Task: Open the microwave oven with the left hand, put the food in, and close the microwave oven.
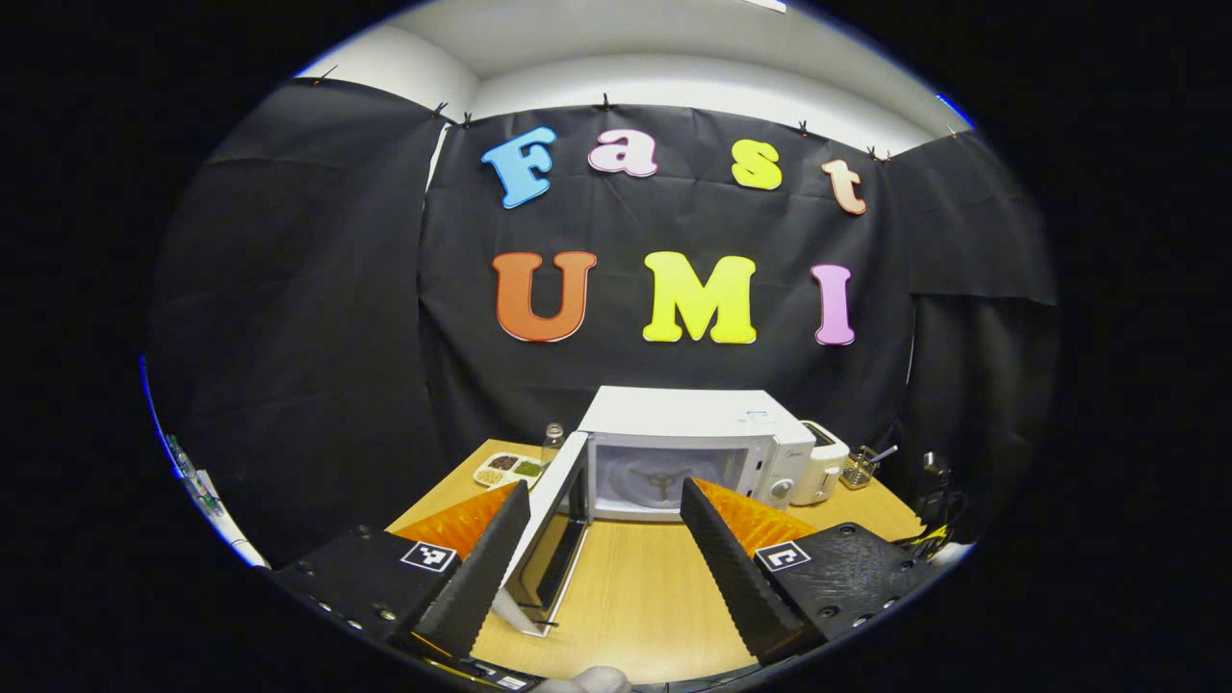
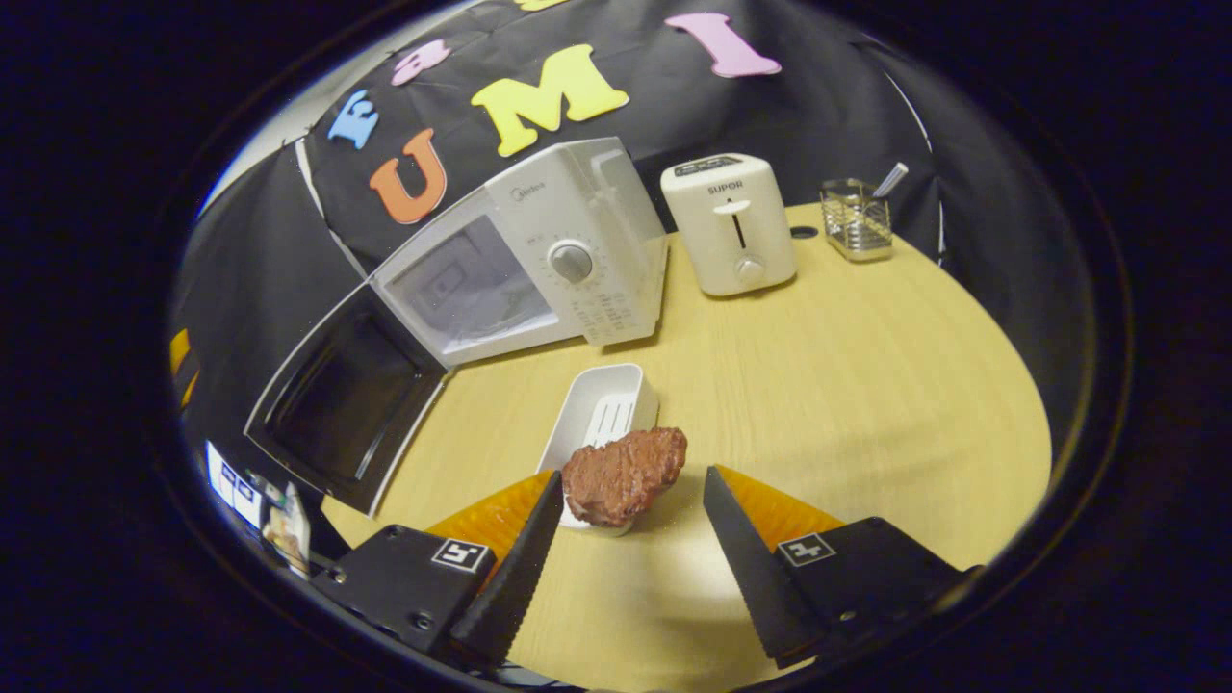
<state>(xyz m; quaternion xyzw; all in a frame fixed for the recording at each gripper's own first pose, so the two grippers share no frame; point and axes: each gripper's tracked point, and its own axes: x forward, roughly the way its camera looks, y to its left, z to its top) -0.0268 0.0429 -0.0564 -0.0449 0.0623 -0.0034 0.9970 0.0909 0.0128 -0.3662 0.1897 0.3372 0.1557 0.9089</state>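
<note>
Brown and rough-textured, the piece of meat (image 2: 624, 475) is lying propped on the near end of a white tray (image 2: 599, 416) on the wooden surface (image 2: 847, 385), directly ahead of the right gripper (image 2: 630, 539) and just beyond its tips. That gripper is standing wide open, its two ridged black fingers (image 2: 510, 577) spread to either side of the meat without touching it. The meat's long axis is running crosswise and slightly tilted, its right end raised, so it lies roughly across the gap between the fingers; judging from this, a short forward push and a squeeze would take it across its narrower dimension. The microwave (image 2: 539, 260) is sitting beyond and to the left of the tray, with its door (image 2: 346, 404) swung fully out toward the left and its cavity facing the surface. In the left gripper view, the left gripper (image 1: 604, 539) is likewise gaping open and holding nothing, with the open door (image 1: 553, 525) hanging just beside its left finger (image 1: 481, 568) and the lit cavity of the microwave (image 1: 674, 452) straight ahead. The right gripper is plainly the nearer one to the food, and the carry from tray to cavity will probably be going up and leftward. A toaster (image 2: 731, 226) and a wire holder (image 2: 857, 221) are standing well apart to the right.
</note>
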